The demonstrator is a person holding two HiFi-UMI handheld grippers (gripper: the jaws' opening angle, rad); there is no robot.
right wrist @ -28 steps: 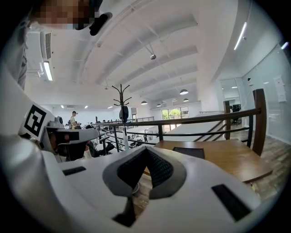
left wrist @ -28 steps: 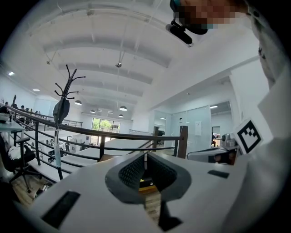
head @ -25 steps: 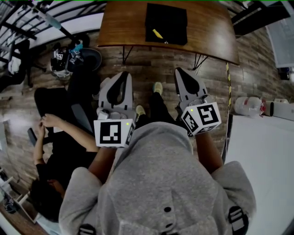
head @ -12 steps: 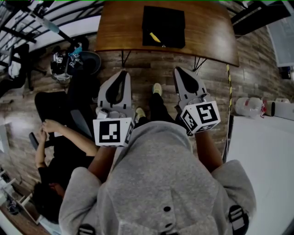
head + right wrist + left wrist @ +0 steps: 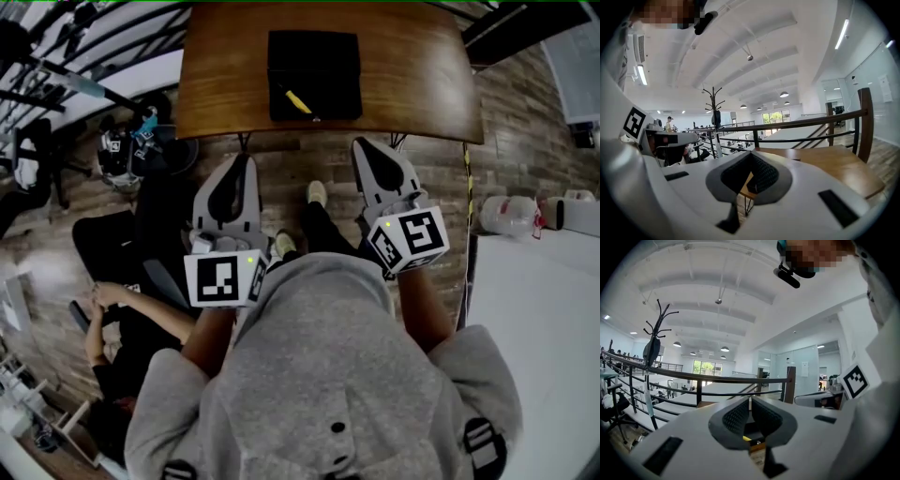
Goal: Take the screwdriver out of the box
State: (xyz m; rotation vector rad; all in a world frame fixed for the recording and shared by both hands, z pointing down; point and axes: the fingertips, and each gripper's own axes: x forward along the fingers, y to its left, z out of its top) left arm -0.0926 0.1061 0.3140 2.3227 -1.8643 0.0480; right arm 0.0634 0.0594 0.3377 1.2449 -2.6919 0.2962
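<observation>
The screwdriver (image 5: 298, 101) lies in the black box (image 5: 328, 47) on the wooden surface (image 5: 422, 75), its yellow handle showing near the box's front edge. The left hand-held gripper (image 5: 241, 161) and the right hand-held gripper (image 5: 362, 143) hang short of the surface, each with jaws pressed together on nothing. The screwdriver is probably light, stiff and smooth-handled, so a pinch across the yellow handle looks surest.

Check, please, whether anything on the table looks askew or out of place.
Nothing stands out: the black box sits square on the wooden table, with the screwdriver lying at a slant inside it.
</observation>
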